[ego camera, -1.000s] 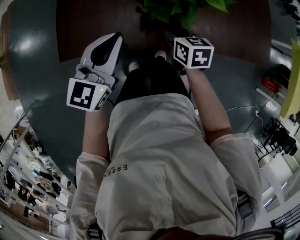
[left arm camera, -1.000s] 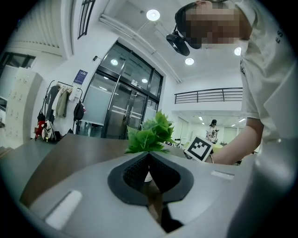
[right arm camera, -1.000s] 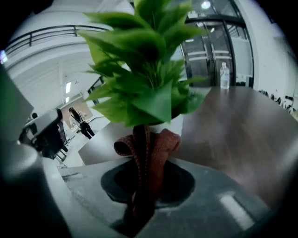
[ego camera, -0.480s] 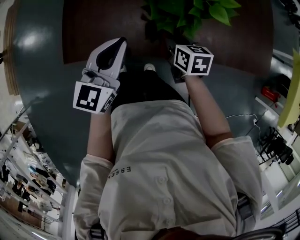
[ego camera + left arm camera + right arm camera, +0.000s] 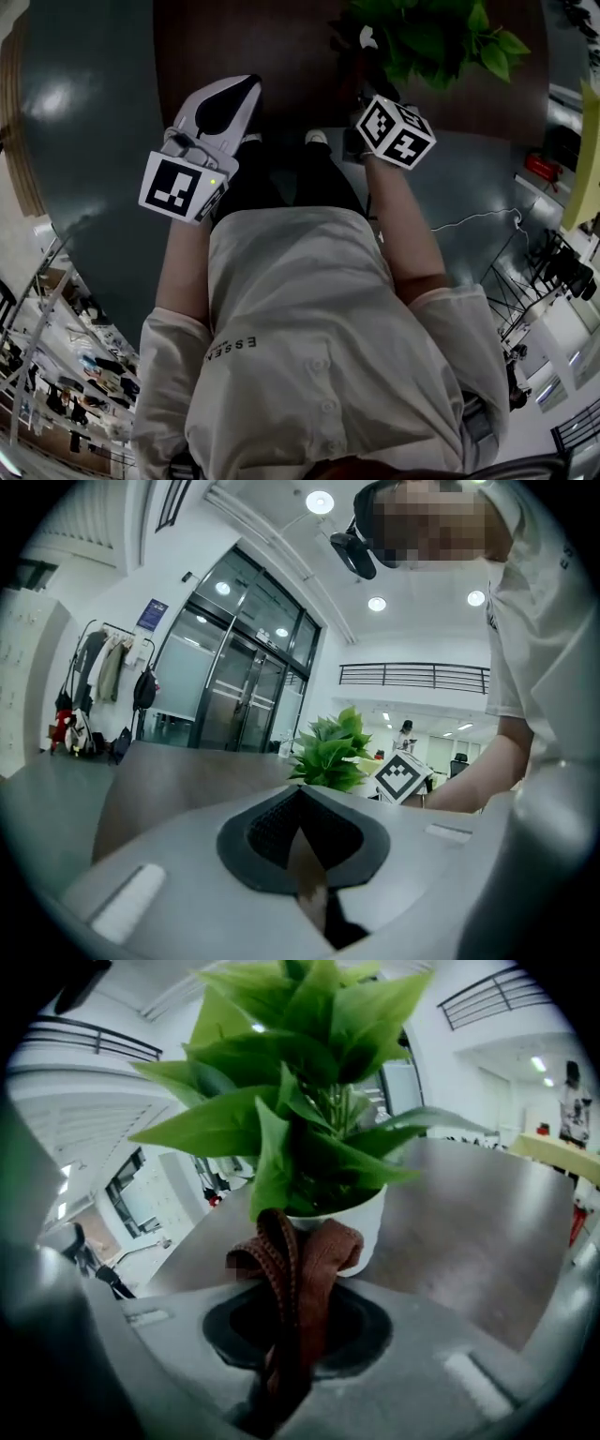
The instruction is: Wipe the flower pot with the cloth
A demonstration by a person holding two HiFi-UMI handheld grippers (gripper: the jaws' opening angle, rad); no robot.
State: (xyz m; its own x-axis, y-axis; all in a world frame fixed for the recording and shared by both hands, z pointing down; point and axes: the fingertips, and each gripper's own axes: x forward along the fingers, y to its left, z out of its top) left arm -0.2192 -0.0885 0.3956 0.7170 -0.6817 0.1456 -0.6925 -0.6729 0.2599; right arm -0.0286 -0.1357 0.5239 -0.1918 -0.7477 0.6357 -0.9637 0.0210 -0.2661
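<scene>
A white flower pot (image 5: 364, 1215) with a leafy green plant (image 5: 300, 1101) stands on a dark wooden table (image 5: 487, 1232), right in front of my right gripper (image 5: 291, 1335). That gripper is shut on a folded brown cloth (image 5: 305, 1260), whose top lies just before the pot's wall; I cannot tell if it touches. In the head view the plant (image 5: 436, 42) is at the top right, beyond the right gripper's marker cube (image 5: 394, 131). My left gripper (image 5: 305, 855) is shut with nothing in it, held to the left over the table's edge (image 5: 234, 98). The left gripper view shows the plant (image 5: 330, 757) off to the right.
The round table (image 5: 262, 47) stands on a grey floor (image 5: 84, 169). The person's shoes (image 5: 317, 138) are at its edge. A thin cable (image 5: 478, 220) lies on the floor at the right. Glass doors (image 5: 225, 691) and a coat rack (image 5: 94, 696) are far behind.
The plant has come further into the head view, toward the right. My right gripper has rolled and tilted toward it with the cloth. My left gripper has shifted slightly, still shut.
</scene>
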